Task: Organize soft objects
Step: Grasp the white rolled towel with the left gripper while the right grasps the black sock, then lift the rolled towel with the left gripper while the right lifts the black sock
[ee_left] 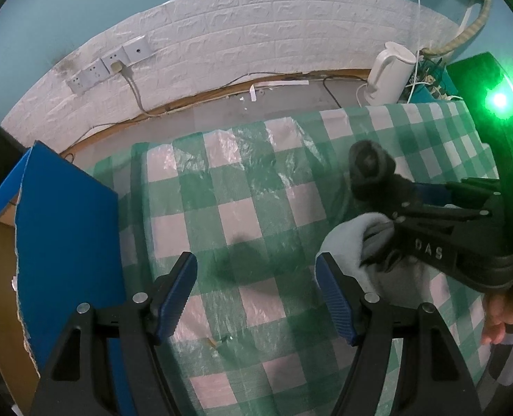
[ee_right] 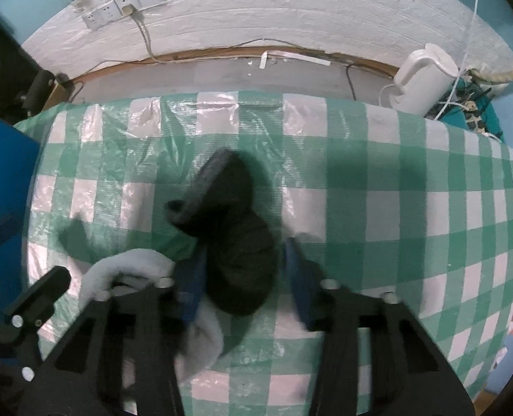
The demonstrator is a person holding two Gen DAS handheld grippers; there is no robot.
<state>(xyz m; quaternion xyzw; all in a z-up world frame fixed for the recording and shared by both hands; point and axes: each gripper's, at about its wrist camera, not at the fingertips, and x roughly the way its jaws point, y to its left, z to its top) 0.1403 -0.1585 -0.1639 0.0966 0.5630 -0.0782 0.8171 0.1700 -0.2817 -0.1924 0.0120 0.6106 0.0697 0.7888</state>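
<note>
A dark sock (ee_right: 235,242) lies crumpled on the green-and-white checked cloth (ee_right: 395,208). My right gripper (ee_right: 246,249) points down over it, its blue pads closed against the sock's two sides. From the left wrist view the same gripper (ee_left: 405,194) reaches in from the right, with the dark sock (ee_left: 370,170) sticking out past its tips. A light grey sock (ee_right: 128,263) lies partly under that gripper, also seen as the light grey sock (ee_left: 346,242). My left gripper (ee_left: 256,260) hangs open above bare cloth (ee_left: 239,180) with nothing between its fingers.
A blue cardboard box (ee_left: 65,225) stands open at the table's left edge. A white kettle (ee_left: 388,72) and tangled cables sit at the back right, wall sockets (ee_left: 111,66) behind. A person's hand (ee_left: 498,315) holds the right gripper.
</note>
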